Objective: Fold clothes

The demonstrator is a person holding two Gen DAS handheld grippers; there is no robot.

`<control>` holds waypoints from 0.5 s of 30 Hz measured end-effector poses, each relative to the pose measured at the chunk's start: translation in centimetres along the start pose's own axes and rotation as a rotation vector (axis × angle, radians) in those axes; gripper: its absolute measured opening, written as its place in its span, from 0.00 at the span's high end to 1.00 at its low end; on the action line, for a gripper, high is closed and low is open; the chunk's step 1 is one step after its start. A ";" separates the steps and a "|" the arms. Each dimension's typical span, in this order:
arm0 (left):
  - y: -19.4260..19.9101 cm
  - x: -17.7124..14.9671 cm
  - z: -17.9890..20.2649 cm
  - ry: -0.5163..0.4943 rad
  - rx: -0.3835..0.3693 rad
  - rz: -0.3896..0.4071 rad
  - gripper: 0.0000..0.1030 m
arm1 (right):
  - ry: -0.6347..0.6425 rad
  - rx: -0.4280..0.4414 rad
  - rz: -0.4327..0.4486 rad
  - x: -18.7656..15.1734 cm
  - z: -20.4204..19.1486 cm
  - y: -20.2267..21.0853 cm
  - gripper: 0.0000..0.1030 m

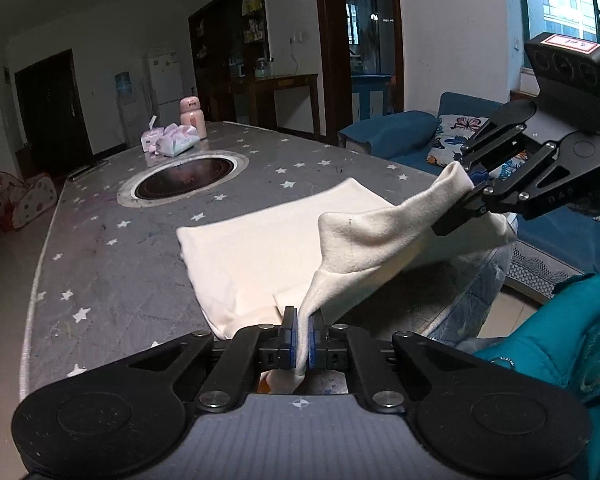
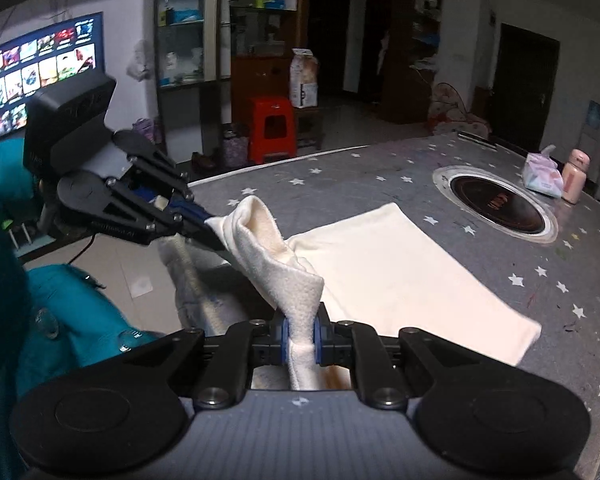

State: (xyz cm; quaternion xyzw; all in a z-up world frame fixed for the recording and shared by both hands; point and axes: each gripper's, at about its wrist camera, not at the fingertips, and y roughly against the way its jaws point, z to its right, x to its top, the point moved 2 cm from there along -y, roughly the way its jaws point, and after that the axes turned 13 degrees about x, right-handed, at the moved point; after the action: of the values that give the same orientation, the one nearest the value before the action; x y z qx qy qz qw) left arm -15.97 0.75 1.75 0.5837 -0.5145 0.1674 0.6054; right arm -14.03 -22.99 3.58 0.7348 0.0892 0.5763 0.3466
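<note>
While both grippers grip it, the cream cloth (image 1: 260, 248) lies mostly flat on the starred grey bench (image 1: 100, 264), its near edge lifted off the surface. Left gripper (image 1: 302, 338): jaws narrow, blue pads pinching a bunched corner of the cloth. Right gripper (image 2: 302, 340): jaws narrow too, clamped on the other near corner. Between the two corners the raised edge sags in a loose fold; in the left wrist view the right gripper shows at upper right with cloth in its tips. Far half of the cloth rests flat, close to a round dark hob (image 1: 184, 178) set into the bench. Beyond the hob, a tissue pack (image 1: 172, 142) and a pink bottle (image 1: 192, 118) stand side by side. Teal sleeve (image 2: 4, 196) behind the left gripper in the right wrist view.
</note>
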 end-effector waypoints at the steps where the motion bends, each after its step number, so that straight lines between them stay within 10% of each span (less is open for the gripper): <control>1: 0.1 0.1 -0.1 -0.001 0.003 0.004 0.94 | 0.003 -0.002 0.001 0.1 -0.2 0.1 0.90; 15: -4.3 4.5 -2.7 -0.002 0.024 0.037 0.94 | -0.064 -0.071 0.063 2.3 4.1 -0.1 0.90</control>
State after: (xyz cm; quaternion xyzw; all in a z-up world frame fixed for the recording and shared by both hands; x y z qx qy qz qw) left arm -9.49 0.18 3.66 0.5817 -0.5237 0.1839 0.5946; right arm -9.50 -23.36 4.90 0.7424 0.0344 0.5659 0.3569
